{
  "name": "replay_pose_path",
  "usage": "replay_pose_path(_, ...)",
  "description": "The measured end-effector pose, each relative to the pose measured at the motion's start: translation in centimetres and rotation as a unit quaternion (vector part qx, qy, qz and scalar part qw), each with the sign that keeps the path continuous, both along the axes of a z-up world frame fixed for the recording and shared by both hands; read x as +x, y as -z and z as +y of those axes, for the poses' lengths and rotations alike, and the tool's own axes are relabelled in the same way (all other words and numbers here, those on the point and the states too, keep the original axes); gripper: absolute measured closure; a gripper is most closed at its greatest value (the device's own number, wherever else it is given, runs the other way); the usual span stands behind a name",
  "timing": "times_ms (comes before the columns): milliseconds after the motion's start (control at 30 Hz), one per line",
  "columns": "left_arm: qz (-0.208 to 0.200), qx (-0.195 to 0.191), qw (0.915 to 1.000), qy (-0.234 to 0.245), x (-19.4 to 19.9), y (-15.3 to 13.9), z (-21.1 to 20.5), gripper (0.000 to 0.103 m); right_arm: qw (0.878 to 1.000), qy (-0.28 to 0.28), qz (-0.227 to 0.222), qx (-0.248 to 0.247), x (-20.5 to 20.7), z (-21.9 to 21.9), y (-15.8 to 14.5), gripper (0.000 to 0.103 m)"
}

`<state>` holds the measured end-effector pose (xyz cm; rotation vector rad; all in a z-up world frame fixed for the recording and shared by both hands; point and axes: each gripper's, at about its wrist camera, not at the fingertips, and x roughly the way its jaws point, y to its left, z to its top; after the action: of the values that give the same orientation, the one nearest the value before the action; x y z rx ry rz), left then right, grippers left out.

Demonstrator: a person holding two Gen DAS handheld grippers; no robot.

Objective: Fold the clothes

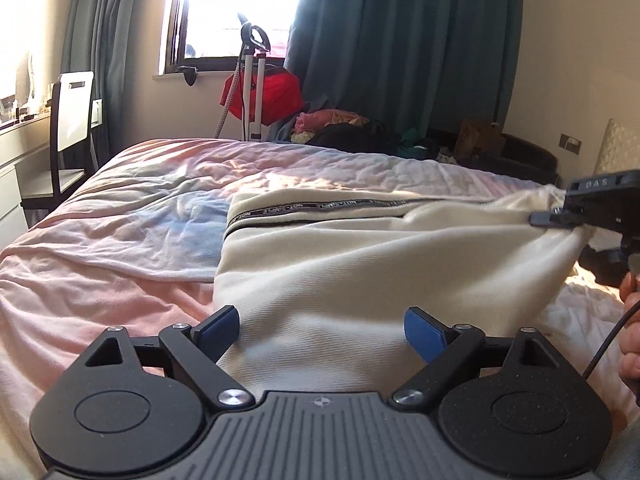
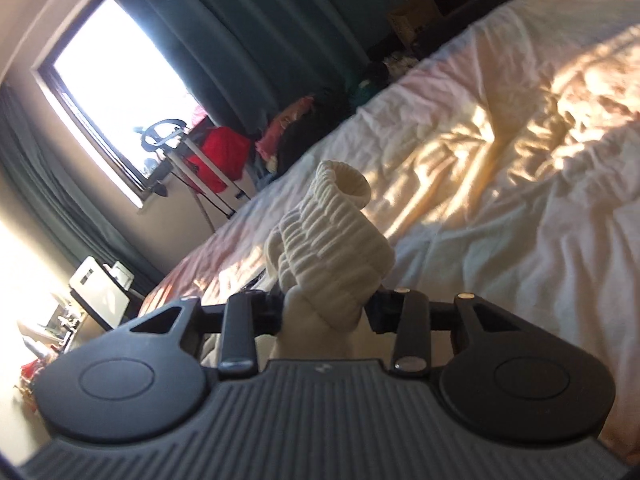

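Left wrist view. At 9 o'clock, a chair (image 1: 74,120) stands beside a pale surface (image 1: 16,148) along the wall. The bed (image 1: 120,216), covered in a crumpled pink and blue sheet, fills the middle. A cream garment (image 1: 340,264) with a printed dark tape strip (image 1: 320,206) lies across it from centre toward 3 o'clock. The left gripper (image 1: 322,330) sits at 6 o'clock with its jaws spread wide — the blue pads (image 1: 424,330) stand on either side of the garment's near edge without pressing it. At 12 o'clock, a bright window (image 1: 240,12) with teal curtains (image 1: 400,40); below it, a red bag (image 1: 280,92). At 3 o'clock the right gripper (image 1: 560,216) pinches the garment's far corner, lifting it off the bed.

Right wrist view, tilted. The right gripper (image 2: 324,312) has its jaws closed on a bunched ribbed cuff (image 2: 332,236) of the garment — the cuff rises toward 12 o'clock. Sunlit bedding (image 2: 520,160) lies from centre to 3 o'clock.
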<state>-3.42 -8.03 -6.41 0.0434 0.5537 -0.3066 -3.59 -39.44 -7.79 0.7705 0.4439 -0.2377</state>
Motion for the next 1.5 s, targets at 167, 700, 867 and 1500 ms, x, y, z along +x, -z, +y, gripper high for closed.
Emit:
replay_pose_path(167, 0.033, 0.005, 0.9992, -0.02, 1.0, 0.9, 0.2, 0.013, 0.987, 0.011, 0.092, 0.134, 0.6, -2.6, 5.0, 0.051)
replay_pose_path(700, 0.091, -0.192, 0.9755, -0.058, 4.1, -0.4, 7.1, 0.009, 0.983, -0.067, 0.144, 0.091, 2.9, 0.3, 6.2, 0.016)
replay_pose_path(867, 0.202, -0.29, 0.9333, -0.067, 7.0, 3.1, 9.5, 0.011, 0.986, -0.095, 0.122, 0.064, 2.5, 1.2, 4.9, 0.038)
replay_pose_path(1500, 0.142, -0.335, 0.9285, 0.073, 8.7, -4.3, 2.0, 0.069, 0.989, -0.125, -0.034, 0.073, 0.6, -3.4, -5.9, 0.073)
